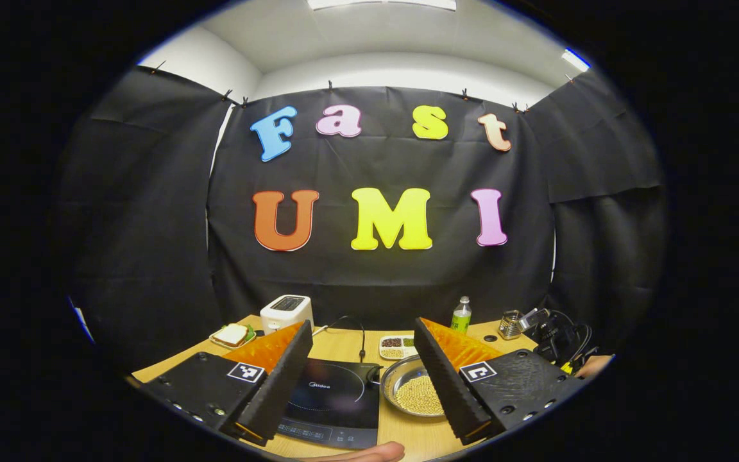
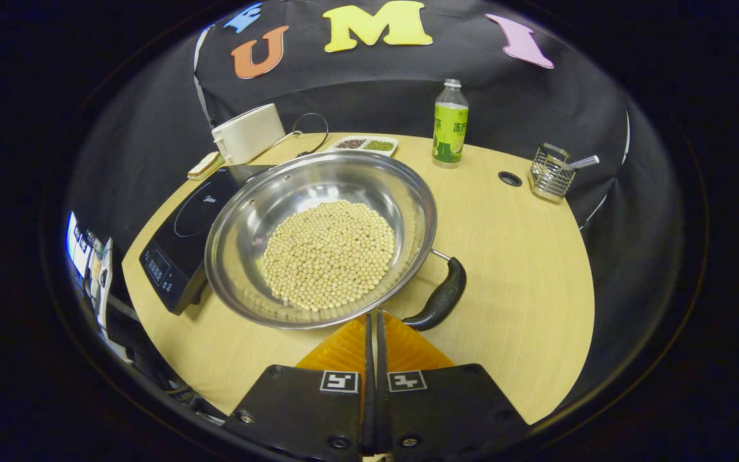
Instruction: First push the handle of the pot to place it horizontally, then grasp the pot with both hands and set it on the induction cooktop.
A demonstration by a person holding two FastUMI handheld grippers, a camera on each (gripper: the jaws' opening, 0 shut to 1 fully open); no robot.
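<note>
Right gripper view: cooktop (image 2: 180, 240) left of pot (image 2: 321, 237), pot of beans partly over cooktop edge, handle (image 2: 440, 296) at pot's lower right, bottle (image 2: 450, 122) behind. Right gripper (image 2: 373, 327) closed, empty, tips at pot rim. Left gripper (image 1: 360, 378) wide open, empty, raised.

A white toaster (image 2: 249, 133) stands at the upper left of the right gripper view, on the far edge of the tabletop (image 2: 523, 269), with a small plate of bread (image 1: 232, 335) beside it. A divided dish of grains (image 2: 364, 144) lies near the top centre. A green-labelled bottle (image 2: 450, 122) stands upright to its right, and a wire basket (image 2: 550, 173) sits at the upper right.
</note>
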